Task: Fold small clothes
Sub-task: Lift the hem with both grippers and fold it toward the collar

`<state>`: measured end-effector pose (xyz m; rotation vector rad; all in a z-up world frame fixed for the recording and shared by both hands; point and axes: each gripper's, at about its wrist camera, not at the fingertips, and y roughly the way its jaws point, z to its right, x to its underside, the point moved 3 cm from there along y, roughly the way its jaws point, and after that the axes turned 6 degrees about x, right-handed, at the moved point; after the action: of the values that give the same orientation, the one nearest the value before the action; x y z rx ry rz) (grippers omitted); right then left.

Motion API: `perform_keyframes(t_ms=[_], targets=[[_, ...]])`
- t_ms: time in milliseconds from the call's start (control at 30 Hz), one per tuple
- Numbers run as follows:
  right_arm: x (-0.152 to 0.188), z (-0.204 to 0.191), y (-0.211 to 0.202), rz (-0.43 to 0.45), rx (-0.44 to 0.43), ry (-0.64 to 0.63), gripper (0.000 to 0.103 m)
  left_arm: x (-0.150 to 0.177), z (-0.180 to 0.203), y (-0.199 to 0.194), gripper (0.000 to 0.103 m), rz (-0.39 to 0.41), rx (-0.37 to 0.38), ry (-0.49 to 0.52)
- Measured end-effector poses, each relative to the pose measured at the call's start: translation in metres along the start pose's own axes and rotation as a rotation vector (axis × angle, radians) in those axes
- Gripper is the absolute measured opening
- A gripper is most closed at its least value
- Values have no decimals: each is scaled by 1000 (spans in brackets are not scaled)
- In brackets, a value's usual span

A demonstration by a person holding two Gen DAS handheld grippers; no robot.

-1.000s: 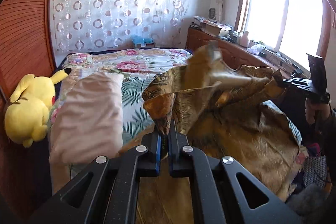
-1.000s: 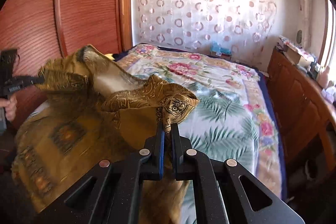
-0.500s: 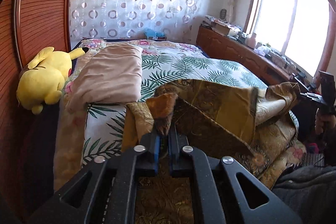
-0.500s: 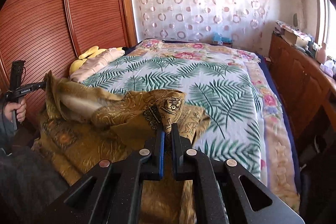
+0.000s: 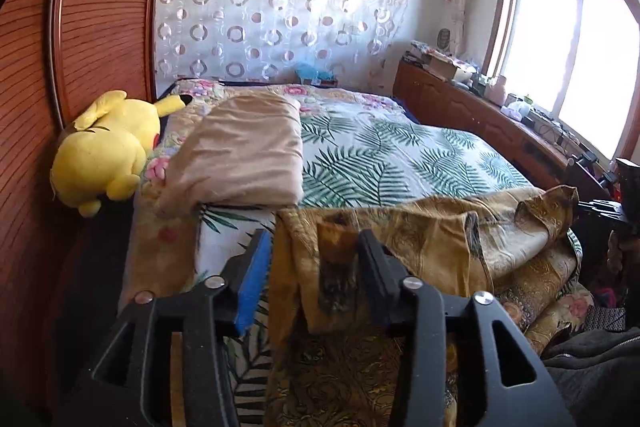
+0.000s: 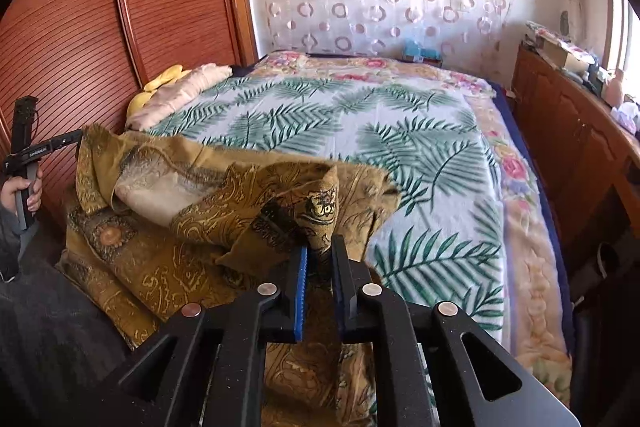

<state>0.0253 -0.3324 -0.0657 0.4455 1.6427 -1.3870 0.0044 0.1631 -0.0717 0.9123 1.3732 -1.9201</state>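
Since the gold paisley garment [image 5: 420,243] is thin and floppy, I'd guess it weighs next to nothing and will slump wherever it isn't held, so corners and hems look like the places to grab. Right now it lies bunched at the near end of the bed [image 6: 420,131], one layer doubled back over the rest.

The left gripper [image 5: 312,259] has its jaws spread wide, a fold of the cloth draped loose between them, not pinched. The right gripper [image 6: 319,259] is narrow but looks slightly parted, with a peaked corner of the fabric sitting in the gap; I'd call that corner barely held, if at all.

Plenty of bare palm-leaf sheet beyond the garment for spreading it flat. On the left side a folded pink blanket [image 5: 244,151] and a yellow plush [image 5: 104,147] sit near the wardrobe [image 5: 100,27], well apart from the cloth. A wooden cabinet [image 6: 576,131] runs along the right edge of the bed.
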Motion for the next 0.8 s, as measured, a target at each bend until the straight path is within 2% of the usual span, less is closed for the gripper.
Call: perform_keyframes(t_ms=[67,167,367,433,567,800], targets=[[-1,1,-4,19,9,3,23,-5,-5,0,67,7,-18,-2],[-4,3,-6,42,39,-6,23,-12,-9,2,77,19,-21,1],[-20,5,9,50,78,-21,24,-29,-14,15,78,28,-24,16],[-29,6,18,62,86,-7,32,-36,-16,22,78,24,-29,18],[-38,8,44,55,87,9,33,-48,-20,43,78,-10,-9,47],[-45,-2,77,-17,68,-40,33,-48,-26,81,78,-117,-42,88]])
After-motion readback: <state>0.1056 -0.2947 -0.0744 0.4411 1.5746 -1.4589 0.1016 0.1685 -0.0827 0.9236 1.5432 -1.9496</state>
